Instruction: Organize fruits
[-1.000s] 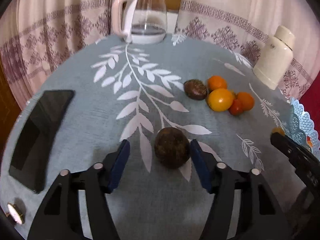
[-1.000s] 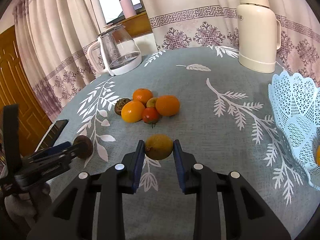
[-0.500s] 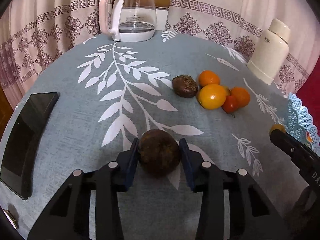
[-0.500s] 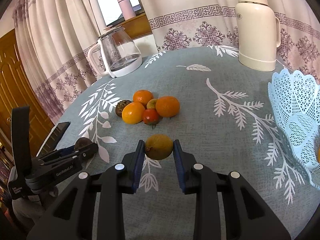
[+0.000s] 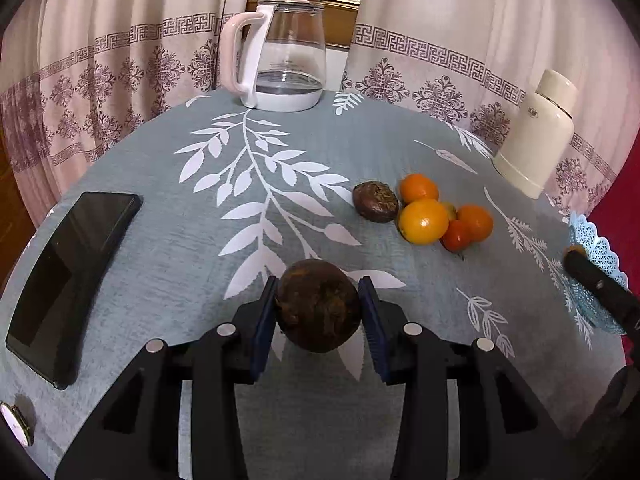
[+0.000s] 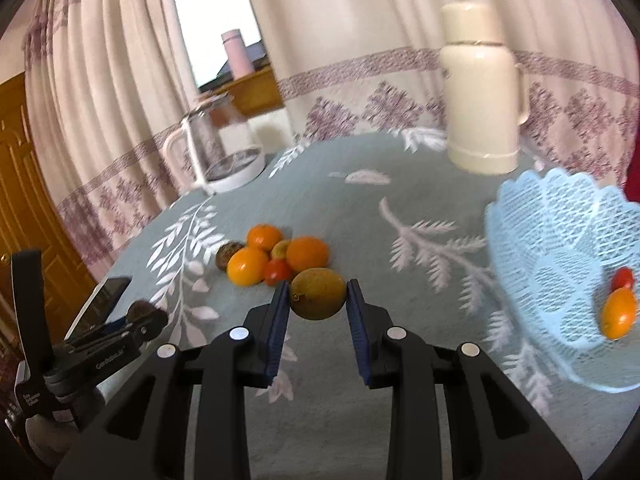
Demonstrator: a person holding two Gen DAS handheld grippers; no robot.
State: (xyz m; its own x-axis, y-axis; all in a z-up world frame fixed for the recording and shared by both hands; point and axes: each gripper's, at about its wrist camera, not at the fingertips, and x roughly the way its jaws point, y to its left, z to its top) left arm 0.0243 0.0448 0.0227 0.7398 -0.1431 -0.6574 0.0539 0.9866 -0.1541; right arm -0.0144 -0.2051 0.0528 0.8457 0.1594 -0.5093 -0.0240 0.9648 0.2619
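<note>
Fruit in both grippers, so I'm at the carrying step. My right gripper [image 6: 318, 294] is clamped on a yellow-green fruit [image 6: 318, 294], pads pressing both its sides, and it looks lifted off the cloth, with the blue lattice basket [image 6: 532, 216] close on its right. That basket holds an orange [image 6: 619, 315] and a small red fruit [image 6: 623, 279]. My left gripper [image 5: 319, 306] grips a dark brown fruit [image 5: 319, 306] the same way, well short of the basket [image 5: 596, 240], which sits at the far right edge of that view.

Between the brown fruit and the basket lies the loose pile [image 5: 434, 214]: oranges, a red one, another brown fruit.

Next, I judge, the right one swings over the basket rim, lowers and opens gently so nothing bounces out. The left one follows, passing clear of the pile.
</note>
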